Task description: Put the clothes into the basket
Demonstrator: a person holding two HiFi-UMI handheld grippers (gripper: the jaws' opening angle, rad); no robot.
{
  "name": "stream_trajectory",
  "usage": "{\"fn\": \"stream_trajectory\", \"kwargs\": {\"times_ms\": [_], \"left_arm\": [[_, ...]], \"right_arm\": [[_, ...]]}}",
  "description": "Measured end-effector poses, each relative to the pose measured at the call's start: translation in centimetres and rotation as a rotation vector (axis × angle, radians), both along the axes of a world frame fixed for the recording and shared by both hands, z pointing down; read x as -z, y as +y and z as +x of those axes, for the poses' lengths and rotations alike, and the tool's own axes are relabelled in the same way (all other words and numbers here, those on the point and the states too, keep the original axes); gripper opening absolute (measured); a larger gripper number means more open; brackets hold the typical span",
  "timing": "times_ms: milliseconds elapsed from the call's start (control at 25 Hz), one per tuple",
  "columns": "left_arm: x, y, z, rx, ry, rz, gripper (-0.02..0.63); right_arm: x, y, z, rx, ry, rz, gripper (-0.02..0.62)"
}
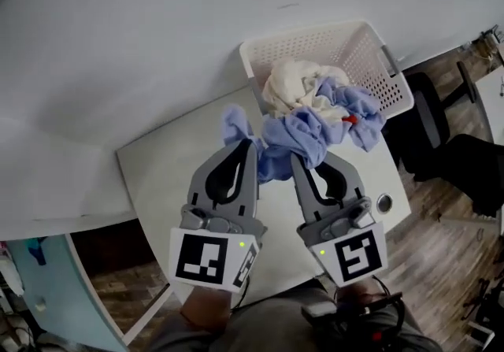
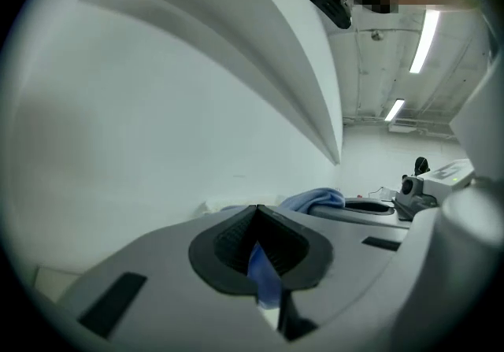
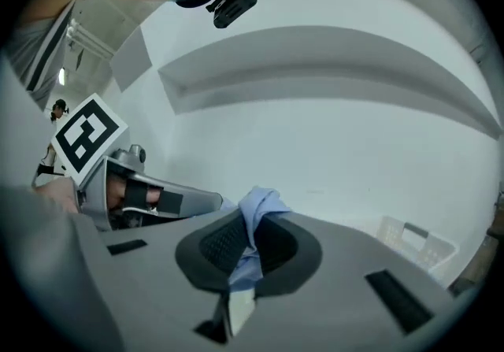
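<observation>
A light blue garment (image 1: 303, 134) hangs bunched between my two grippers, above the near rim of a white perforated basket (image 1: 370, 51). My left gripper (image 1: 250, 146) is shut on the blue garment's left part (image 2: 264, 276). My right gripper (image 1: 297, 160) is shut on the same blue garment (image 3: 256, 213), with cloth standing up between its pads. A cream garment (image 1: 291, 79) lies inside the basket, partly under the blue one. A small red patch (image 1: 350, 118) shows on the blue cloth.
The basket stands at the far right corner of a white table (image 1: 165, 177). A white wall (image 1: 118, 43) rises behind it. A dark chair (image 1: 457, 153) stands on the wooden floor to the right. A blue cabinet (image 1: 31, 295) sits at lower left.
</observation>
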State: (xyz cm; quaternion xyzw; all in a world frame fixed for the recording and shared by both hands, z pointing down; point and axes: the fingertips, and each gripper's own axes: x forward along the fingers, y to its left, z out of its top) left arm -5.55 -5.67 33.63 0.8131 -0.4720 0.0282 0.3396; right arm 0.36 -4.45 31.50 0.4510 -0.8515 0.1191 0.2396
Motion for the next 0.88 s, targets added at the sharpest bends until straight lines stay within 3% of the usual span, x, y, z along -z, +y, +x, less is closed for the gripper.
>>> {"fn": "stream_trajectory", "kwargs": {"times_ms": [240, 640, 720, 880], "left_arm": [[5.7, -3.6, 4.0, -0.023, 0.034, 0.105, 0.009], [6.7, -9.0, 9.4, -0.053, -0.002, 0.138, 0.011], [5.8, -9.8, 9.8, -0.036, -0.016, 0.119, 0.011], [0.4, -9.7, 12.1, -0.104, -0.103, -0.019, 0.011]], "right_arm": [[5.2, -4.4, 5.3, -0.063, 0.049, 0.126, 0.014], [8.2, -10.7, 11.1, -0.091, 0.066, 0.235, 0.014], [7.0, -11.5, 12.1, -0.091, 0.108, 0.208, 0.014], [0.7, -11.3, 14.6, -0.096, 0.235, -0.009, 0.021]]}}
